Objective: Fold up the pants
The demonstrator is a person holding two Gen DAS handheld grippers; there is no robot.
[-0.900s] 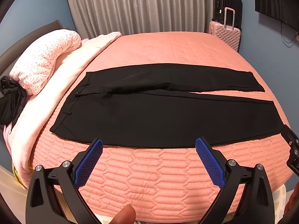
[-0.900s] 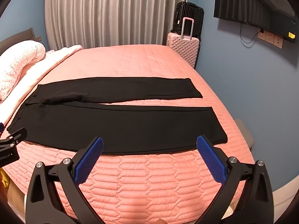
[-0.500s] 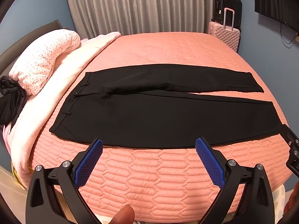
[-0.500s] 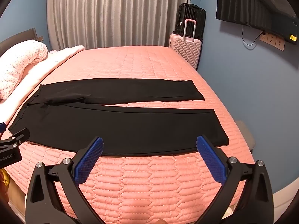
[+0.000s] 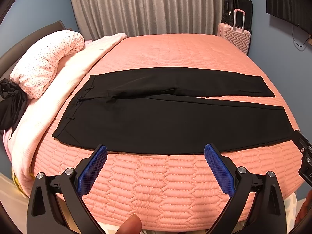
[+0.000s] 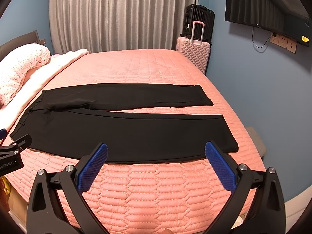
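Note:
Black pants [image 5: 165, 117] lie flat across the pink quilted bed [image 5: 165, 185], waistband at the left, both legs spread to the right with a narrow gap between the hems. They also show in the right wrist view [image 6: 126, 130]. My left gripper [image 5: 155, 150] is open and empty, hovering just short of the pants' near edge, toward the waist half. My right gripper [image 6: 156, 148] is open and empty at the near edge, toward the hem half. Each gripper's body shows at the other view's edge.
A rolled dotted duvet [image 5: 44, 62] and pale pink blanket [image 5: 64, 81] lie at the bed's left. A black garment [image 5: 10, 101] hangs at far left. Pink suitcase [image 6: 193, 52] and black suitcase [image 6: 198, 19] stand behind the bed. A wall TV [image 6: 267, 9] is on the right.
Both grippers have drifted very slightly; the pants sit a touch lower in the right wrist view. The pants themselves have not moved.

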